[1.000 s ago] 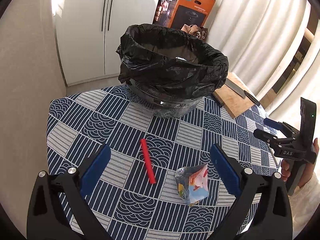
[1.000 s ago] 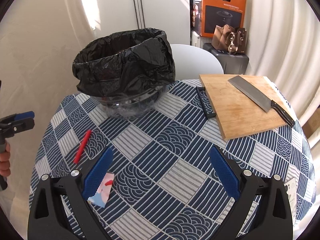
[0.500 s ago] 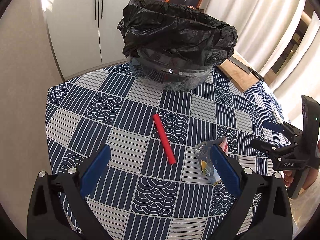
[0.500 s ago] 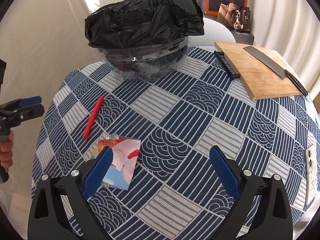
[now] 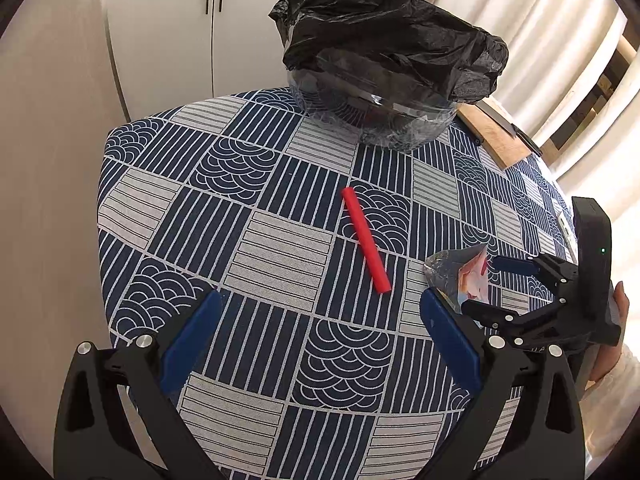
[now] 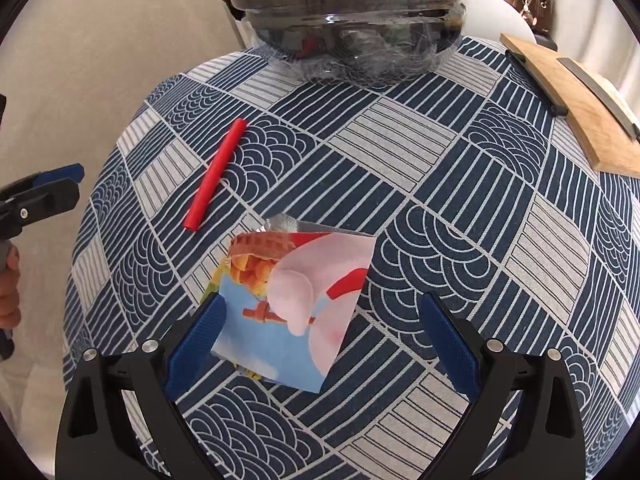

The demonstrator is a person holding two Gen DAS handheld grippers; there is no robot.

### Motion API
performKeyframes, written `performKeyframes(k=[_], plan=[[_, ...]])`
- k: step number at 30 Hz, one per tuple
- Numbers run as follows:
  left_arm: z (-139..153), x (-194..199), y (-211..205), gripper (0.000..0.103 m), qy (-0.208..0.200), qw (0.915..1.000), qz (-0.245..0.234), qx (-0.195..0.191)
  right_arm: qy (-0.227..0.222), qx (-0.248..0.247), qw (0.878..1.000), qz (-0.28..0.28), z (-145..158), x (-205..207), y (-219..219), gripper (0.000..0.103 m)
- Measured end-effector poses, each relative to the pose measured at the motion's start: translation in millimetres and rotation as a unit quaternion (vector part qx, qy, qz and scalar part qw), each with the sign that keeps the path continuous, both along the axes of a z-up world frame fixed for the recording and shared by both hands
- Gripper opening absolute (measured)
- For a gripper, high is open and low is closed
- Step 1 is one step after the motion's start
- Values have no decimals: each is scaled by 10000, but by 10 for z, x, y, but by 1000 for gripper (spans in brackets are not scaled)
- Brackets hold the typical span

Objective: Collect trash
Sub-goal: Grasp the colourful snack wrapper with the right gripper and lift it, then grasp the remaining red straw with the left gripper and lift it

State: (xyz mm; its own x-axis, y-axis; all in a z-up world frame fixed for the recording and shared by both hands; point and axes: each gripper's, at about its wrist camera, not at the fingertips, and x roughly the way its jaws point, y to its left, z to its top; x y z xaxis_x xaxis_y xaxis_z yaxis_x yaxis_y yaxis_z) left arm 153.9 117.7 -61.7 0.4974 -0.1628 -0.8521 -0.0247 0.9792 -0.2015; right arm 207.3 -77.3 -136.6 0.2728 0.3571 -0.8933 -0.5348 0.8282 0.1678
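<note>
Right gripper [image 6: 322, 334] jaws spread wide, hovering low over the snack wrapper [image 6: 294, 306] — the wrapper sits between the two blue pads [image 6: 198, 338], nearer the left one, not pinched. Wrapper lies flat on the blue patterned tablecloth [image 6: 460, 184], foil edge showing at its 12 o'clock side.

Left gripper [image 5: 320, 344] also wide open, holding nothing. In its view the red straw [image 5: 366, 239] lies on the cloth at roughly 12 o'clock from the jaws, well ahead of the pads, running 11-to-5. In the left wrist view the wrapper [image 5: 460, 278] is at about 2 o'clock, just beside the left gripper's right pad, with the right gripper [image 5: 486, 284] reaching in over it from 3 o'clock.

In the right wrist view the straw [image 6: 214, 174] is at 11 o'clock from the wrapper, near but apart. The left gripper [image 6: 60, 178] shows at the 9 o'clock edge.

Bin [image 5: 380, 116] — clear container lined with a black trash bag [image 5: 384, 44] — stands at the far side of the table, 12 o'clock in both views. Wooden cutting board [image 6: 580, 108] with a cleaver [image 6: 596, 92] on it sits at 2 o'clock in the right wrist view, well apart from the trash.
</note>
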Motion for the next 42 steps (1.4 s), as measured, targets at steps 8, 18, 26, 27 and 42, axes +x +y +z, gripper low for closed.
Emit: performKeyframes(k=[8, 18, 26, 27, 42], plan=[[-96, 11, -8, 97, 140, 9998, -147, 92, 66, -24, 9991, 424, 44, -27, 137, 5], [-193, 220, -170, 97, 200, 9994, -261, -138, -328, 85, 9989, -314, 465, 127, -513, 5], [-320, 492, -416, 97, 341, 9983, -470, -31, -566, 1, 9942, -912, 710, 268, -1124, 5], [-345, 530, -437, 97, 405, 9980, -486, -8, -561, 94, 9932, -1020, 732, 281, -1189, 5], [-533, 798, -657, 45, 925, 9923, -611, 547, -565, 323, 9844, -1632, 1017, 328, -1673, 6]])
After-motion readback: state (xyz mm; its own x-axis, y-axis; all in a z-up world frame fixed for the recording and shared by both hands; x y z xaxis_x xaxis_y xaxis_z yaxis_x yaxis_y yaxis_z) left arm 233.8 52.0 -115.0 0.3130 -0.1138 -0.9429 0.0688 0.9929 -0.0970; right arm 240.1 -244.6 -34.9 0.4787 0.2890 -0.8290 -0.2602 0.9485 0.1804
